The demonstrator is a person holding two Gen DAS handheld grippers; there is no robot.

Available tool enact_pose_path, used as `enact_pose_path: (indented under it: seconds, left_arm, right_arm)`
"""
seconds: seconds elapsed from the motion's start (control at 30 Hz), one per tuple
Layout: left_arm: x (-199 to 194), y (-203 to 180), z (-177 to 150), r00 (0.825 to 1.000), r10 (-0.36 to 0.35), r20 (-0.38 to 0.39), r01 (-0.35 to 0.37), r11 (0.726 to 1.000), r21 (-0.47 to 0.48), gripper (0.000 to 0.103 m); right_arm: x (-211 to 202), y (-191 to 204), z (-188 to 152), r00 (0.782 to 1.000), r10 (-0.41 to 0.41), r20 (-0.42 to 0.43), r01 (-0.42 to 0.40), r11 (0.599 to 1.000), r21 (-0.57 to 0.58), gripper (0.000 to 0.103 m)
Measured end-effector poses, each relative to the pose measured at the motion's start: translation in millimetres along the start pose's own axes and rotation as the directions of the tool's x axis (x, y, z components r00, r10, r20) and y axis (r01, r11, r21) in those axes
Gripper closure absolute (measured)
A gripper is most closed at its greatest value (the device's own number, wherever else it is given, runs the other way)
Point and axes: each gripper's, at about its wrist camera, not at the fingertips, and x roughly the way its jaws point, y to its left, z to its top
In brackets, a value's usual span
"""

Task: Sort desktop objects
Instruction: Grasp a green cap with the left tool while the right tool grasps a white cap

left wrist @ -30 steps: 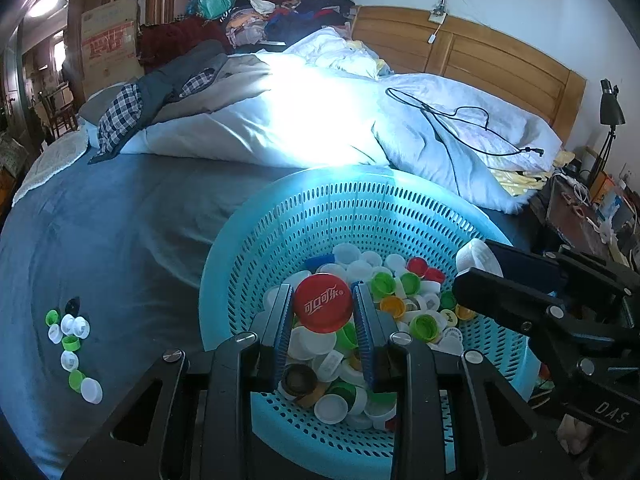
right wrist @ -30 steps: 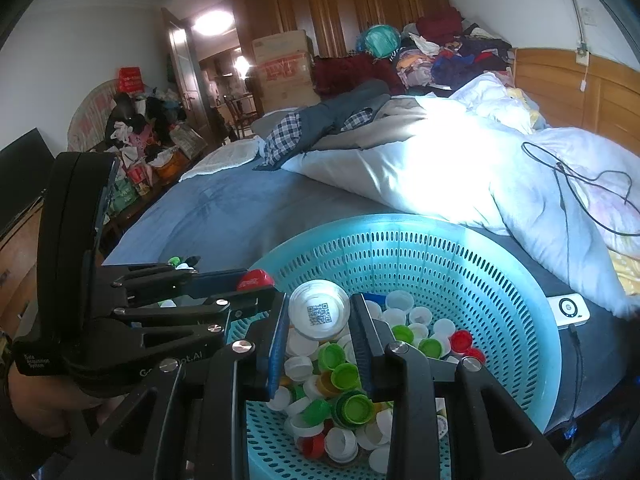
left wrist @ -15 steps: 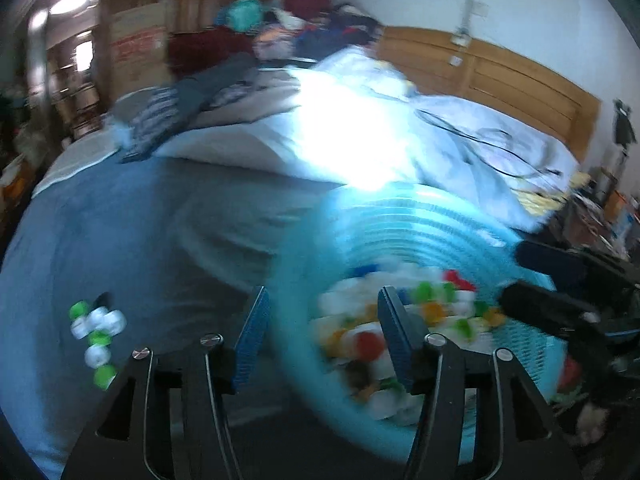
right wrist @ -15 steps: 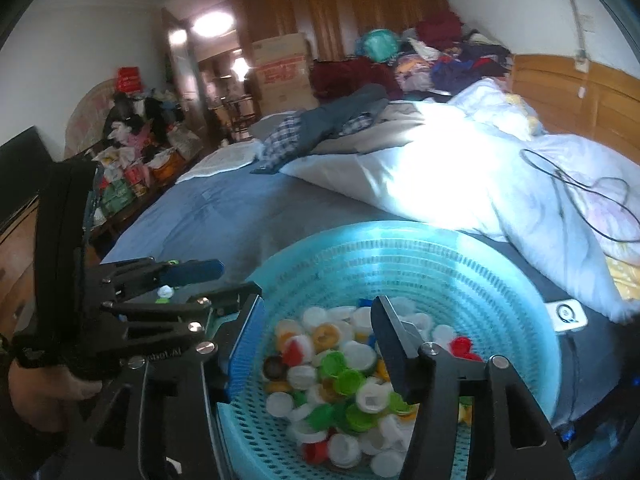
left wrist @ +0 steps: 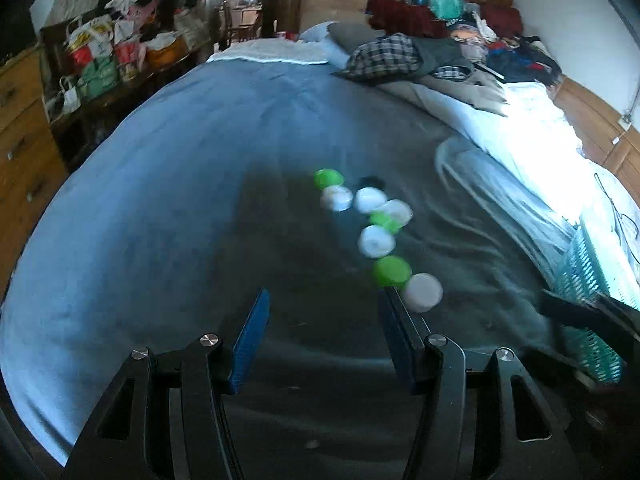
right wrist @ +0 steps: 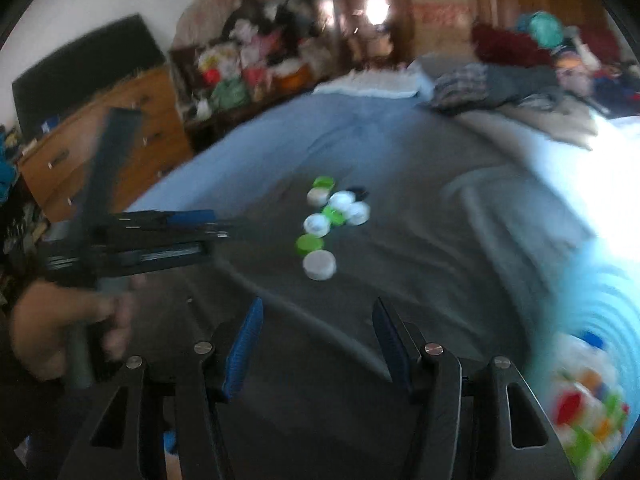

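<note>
A cluster of white and green bottle caps (left wrist: pixel 374 226) lies on the blue-grey bedsheet, also in the right wrist view (right wrist: pixel 330 220). My left gripper (left wrist: pixel 324 310) is open and empty, just short of the nearest white cap (left wrist: pixel 422 292). My right gripper (right wrist: pixel 316 316) is open and empty, a little short of the nearest white cap (right wrist: pixel 319 265). The left gripper also shows in the right wrist view (right wrist: pixel 160 236), at the left. The turquoise basket (left wrist: pixel 588 280) of mixed caps is at the right edge, blurred in the right wrist view (right wrist: pixel 600 320).
A white duvet and piled clothes (left wrist: pixel 420 56) lie at the far right of the bed. A wooden dresser (right wrist: pixel 108 136) and bags of clutter (left wrist: pixel 112 60) stand beyond the bed's left edge. A black cable (left wrist: pixel 616 216) lies on the duvet.
Both grippers dropped their caps into the basket, opened, and swung left from the basket to face the cap cluster on the sheet.
</note>
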Motion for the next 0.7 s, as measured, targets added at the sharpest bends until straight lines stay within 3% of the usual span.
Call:
enact_pose_path:
  seconds: [0.13, 0.3, 0.33, 0.4, 0.6, 0.7]
  left_arm:
    - [11, 11, -5, 1.000, -0.021, -0.017, 0.021, 1.000, -0.007, 0.053]
    - [22, 13, 0, 0.998, -0.064, -0.027, 0.064, 0.998, 0.013, 0.053]
    - [23, 11, 2, 0.997, -0.073, -0.024, 0.074, 0.997, 0.026, 0.053]
    - [27, 4, 7, 0.994, -0.108, -0.027, 0.109, 0.992, 0.056, 0.053]
    - [61, -32, 16, 0.980, -0.178, -0.089, 0.192, 0.964, 0.184, 0.052]
    - [76, -45, 17, 0.982, -0.161, -0.100, 0.179, 0.961, 0.209, 0.043]
  right_arm:
    - [63, -3, 17, 0.998, -0.030, -0.061, 0.028, 0.999, -0.033, 0.041]
    - [104, -7, 21, 0.991, -0.042, -0.125, 0.032, 0.997, -0.076, 0.042]
    - [107, -10, 20, 0.990, -0.036, -0.134, 0.027, 0.997, -0.066, 0.049]
    - [101, -17, 18, 0.992, -0.039, -0.121, 0.034, 0.998, -0.045, 0.069]
    - [55, -37, -2, 0.997, -0.017, -0.080, 0.021, 0.999, 0.046, 0.070]
    - [42, -39, -17, 0.996, -0.013, -0.083, 0.019, 0.997, 0.070, 0.069]
